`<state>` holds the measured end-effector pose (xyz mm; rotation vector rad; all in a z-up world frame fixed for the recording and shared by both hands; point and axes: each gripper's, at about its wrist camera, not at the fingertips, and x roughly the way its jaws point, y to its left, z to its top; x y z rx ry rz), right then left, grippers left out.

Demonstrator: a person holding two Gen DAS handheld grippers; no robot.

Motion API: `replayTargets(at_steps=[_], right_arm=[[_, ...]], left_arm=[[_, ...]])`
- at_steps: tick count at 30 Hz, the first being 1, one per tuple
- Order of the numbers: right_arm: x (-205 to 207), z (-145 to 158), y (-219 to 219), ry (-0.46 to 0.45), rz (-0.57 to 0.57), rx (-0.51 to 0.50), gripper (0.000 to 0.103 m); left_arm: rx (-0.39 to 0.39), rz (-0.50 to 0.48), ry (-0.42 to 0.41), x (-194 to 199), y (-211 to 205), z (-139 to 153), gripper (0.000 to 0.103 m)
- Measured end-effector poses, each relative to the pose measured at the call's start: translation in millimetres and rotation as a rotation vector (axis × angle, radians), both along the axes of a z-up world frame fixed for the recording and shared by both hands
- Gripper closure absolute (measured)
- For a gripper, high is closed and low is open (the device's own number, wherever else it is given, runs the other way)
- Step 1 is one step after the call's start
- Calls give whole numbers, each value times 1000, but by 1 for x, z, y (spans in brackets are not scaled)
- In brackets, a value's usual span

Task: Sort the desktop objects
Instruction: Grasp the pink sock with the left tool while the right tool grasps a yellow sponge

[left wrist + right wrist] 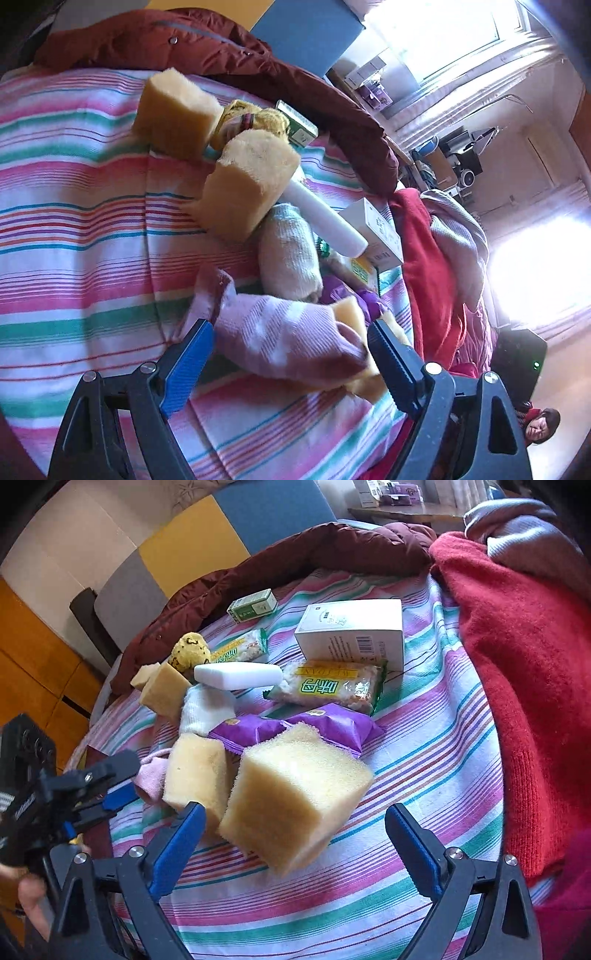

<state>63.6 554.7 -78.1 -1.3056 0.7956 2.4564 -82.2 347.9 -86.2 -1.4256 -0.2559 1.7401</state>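
Right wrist view: our right gripper (295,834) is wide open, holding nothing, a big yellow sponge (295,797) lying between its fingers on the striped cloth (424,746). Our left gripper (291,362) is open around a pink sock (288,336), pads not pressing.

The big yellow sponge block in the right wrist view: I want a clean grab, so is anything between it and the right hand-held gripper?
Nothing visible: the sponge block lies just ahead of the open right hand-held gripper, with only striped cloth between.
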Motion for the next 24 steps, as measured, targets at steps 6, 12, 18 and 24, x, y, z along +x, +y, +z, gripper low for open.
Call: replayTargets(at_steps=[6, 12, 18, 24], right_arm=[[-1, 0, -1, 5, 3, 8, 11], [-1, -2, 3, 11, -20, -23, 16], [-2, -3, 11, 27, -57, -77, 12], [-14, -6, 4, 12, -9, -49, 37]], left_arm=[[-40, -52, 56, 6, 2, -13, 24], [-37, -77, 100, 12, -3, -8, 44], [-48, -97, 154, 22, -18, 4, 54], [-52, -86, 172, 34, -34, 9, 55]])
